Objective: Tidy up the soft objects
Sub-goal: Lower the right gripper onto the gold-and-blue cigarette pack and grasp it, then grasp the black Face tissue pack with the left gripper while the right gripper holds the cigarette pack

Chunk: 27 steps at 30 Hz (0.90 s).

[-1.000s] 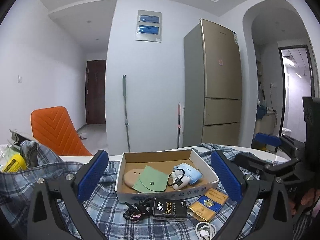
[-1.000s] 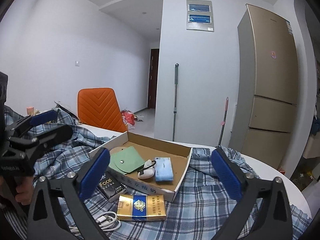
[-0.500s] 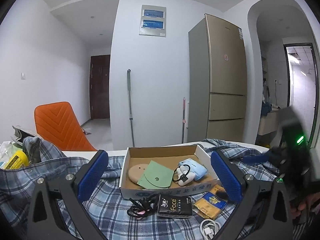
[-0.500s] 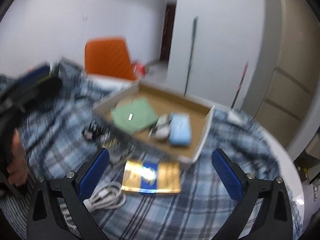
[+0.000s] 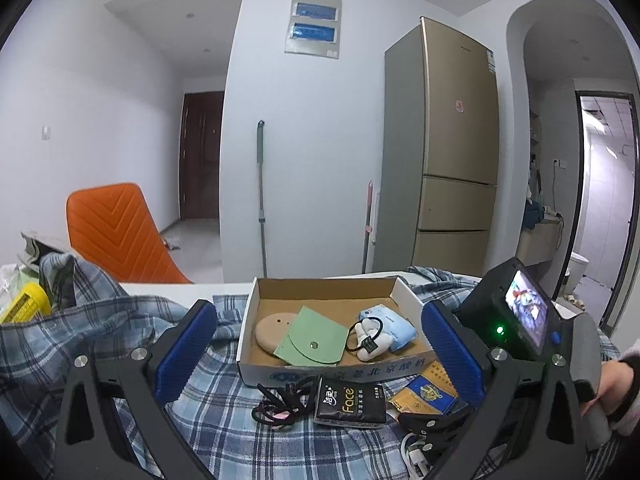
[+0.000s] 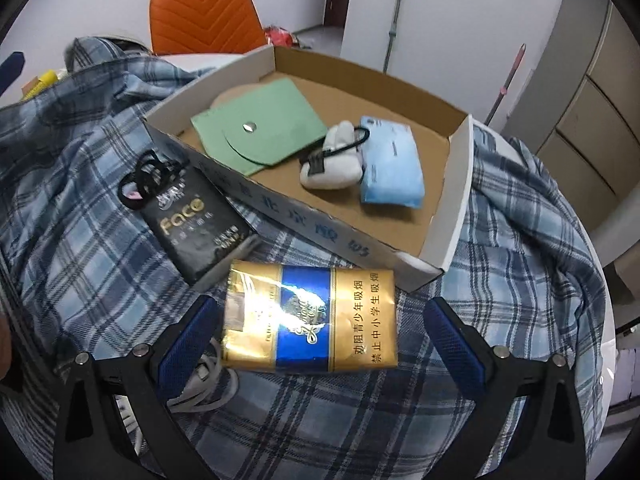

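A shallow cardboard box (image 6: 452,216) sits on a plaid cloth. In it lie a green pouch (image 6: 260,128), a white soft toy with a black hair tie (image 6: 334,160), a light blue tissue pack (image 6: 390,168) and a tan oval pad (image 5: 270,330). In front of the box lie a black "Face" tissue pack (image 6: 196,224), black hair ties (image 6: 146,180) and a gold-and-blue cigarette pack (image 6: 310,316). My right gripper (image 6: 320,340) is open, its pads on either side of the cigarette pack. My left gripper (image 5: 316,344) is open and empty, facing the box (image 5: 332,372).
A white cable (image 6: 208,380) lies under the cigarette pack's left end. The plaid cloth (image 6: 520,240) covers a round white table. An orange chair (image 5: 116,236), a fridge (image 5: 444,152) and a yellow item (image 5: 24,304) at the far left stand around.
My right gripper has tipped down and moved in low over the cigarette pack, which now lies between its open pads. My left gripper has shifted slightly closer to the box.
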Available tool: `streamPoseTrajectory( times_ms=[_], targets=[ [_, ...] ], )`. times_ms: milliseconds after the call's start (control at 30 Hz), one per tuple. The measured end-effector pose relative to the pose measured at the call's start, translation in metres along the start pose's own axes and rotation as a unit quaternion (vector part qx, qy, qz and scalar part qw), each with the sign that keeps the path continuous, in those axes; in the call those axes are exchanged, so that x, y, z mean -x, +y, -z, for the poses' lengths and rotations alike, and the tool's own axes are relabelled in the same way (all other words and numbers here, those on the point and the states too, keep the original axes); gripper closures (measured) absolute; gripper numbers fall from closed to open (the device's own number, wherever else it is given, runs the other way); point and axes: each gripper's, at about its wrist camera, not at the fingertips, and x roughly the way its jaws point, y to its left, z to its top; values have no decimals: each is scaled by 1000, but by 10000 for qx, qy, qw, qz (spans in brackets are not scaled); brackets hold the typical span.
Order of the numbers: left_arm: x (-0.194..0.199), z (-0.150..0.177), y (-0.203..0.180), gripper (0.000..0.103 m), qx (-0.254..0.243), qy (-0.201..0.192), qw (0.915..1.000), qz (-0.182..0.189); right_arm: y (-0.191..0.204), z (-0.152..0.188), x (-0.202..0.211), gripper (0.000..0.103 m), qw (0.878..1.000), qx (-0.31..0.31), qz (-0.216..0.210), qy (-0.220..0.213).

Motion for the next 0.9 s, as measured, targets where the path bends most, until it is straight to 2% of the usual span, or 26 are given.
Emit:
streamPoseTrajectory(
  times_ms=[67, 167, 267, 367, 433, 567, 633, 733, 800, 867, 900],
  targets=[
    [-1, 0, 2, 0, 56, 30, 10000, -3, 1, 0, -5, 3, 9999, 13, -8, 99],
    [-2, 0, 2, 0, 78, 77, 9999, -4, -2, 1, -8, 17, 9998, 27, -76, 193],
    [-4, 0, 2, 0, 66, 158, 9999, -6, -4, 2, -5, 18, 9998, 21, -148, 147],
    [-13, 0, 1, 0, 43, 446, 9990, 24, -8, 6, 13, 18, 9996, -64, -166, -200],
    [-25, 3, -1, 0, -9, 810, 9967, 66, -12, 8, 32, 18, 9983, -164, -139, -543],
    [-51, 11, -7, 0, -176, 1628, 9864, 113, -18, 18, 67, 18, 9911, -250, 337, -1261],
    [-62, 17, -11, 0, -320, 1973, 9797, 185, -20, 20, 78, 18, 9879, -343, 402, -1457],
    [-74, 27, -15, 0, -493, 2397, 9694, 177, -24, 17, 83, 18, 9853, -430, 432, -1593],
    [-78, 31, -11, 2, -341, 2541, 9656, 427, -26, 16, 81, 18, 9857, -514, 356, -1568],
    [-80, 33, -10, 12, -300, 2695, 9602, 672, -28, 19, 74, 18, 9866, -582, 222, -1506],
    [-80, 35, -12, 12, -361, 2747, 9576, 783, -29, 19, 73, 18, 9868, -612, 171, -1489]
  ],
)
